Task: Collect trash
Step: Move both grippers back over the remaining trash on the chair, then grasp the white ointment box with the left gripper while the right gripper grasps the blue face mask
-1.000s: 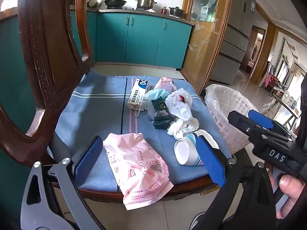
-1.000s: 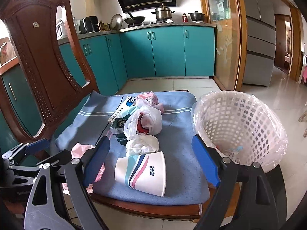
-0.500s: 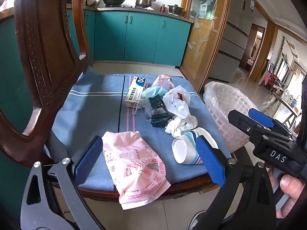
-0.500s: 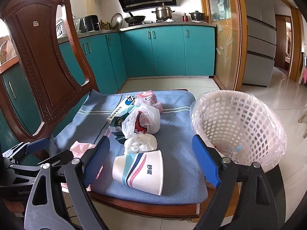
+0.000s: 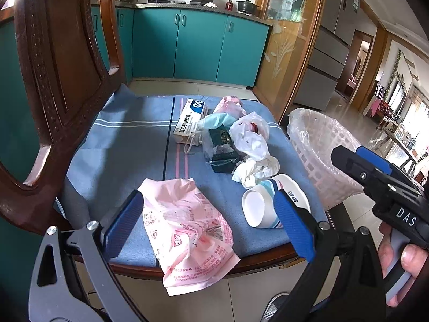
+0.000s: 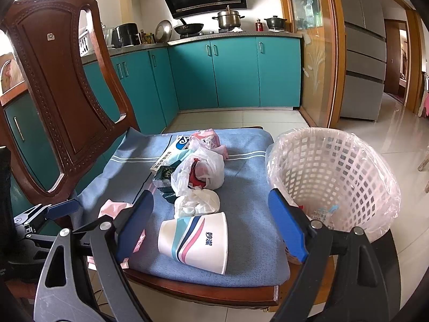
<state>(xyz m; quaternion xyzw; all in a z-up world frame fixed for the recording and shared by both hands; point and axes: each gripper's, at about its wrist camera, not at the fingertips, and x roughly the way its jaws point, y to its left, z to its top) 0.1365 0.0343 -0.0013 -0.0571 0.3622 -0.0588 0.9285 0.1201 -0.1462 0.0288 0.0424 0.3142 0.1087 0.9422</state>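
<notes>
Left tool (image 5: 209,225) wide open, empty, bottom of frame, hovering over the front edge of the chair seat (image 5: 120,145). Right tool (image 6: 211,228) also wide open, nothing held, low centre of its frame.

Between the left tool's pads (image 5: 123,225): pink printed plastic bag (image 5: 187,230), flat, draped over the seat's front edge. Lower right of centre: paper cup (image 5: 268,201) on its side, base toward the left camera. In the right wrist view the cup sits between the right tool's pads (image 6: 135,224).

Just behind the cup: crumpled white tissue (image 5: 254,169), touching it. Further back, mid-frame, a clump: dark green packet (image 5: 222,147) in clear wrap, white plastic bag (image 5: 250,134) with something red inside, blue face mask (image 5: 217,120), white medicine box (image 5: 190,120), pink wrapper (image 5: 230,104).

Right of the seat: white lattice trash basket (image 6: 335,182) with clear liner, on the floor, a few scraps inside.

Top of frame: teal kitchen cabinets (image 5: 198,45).
</notes>
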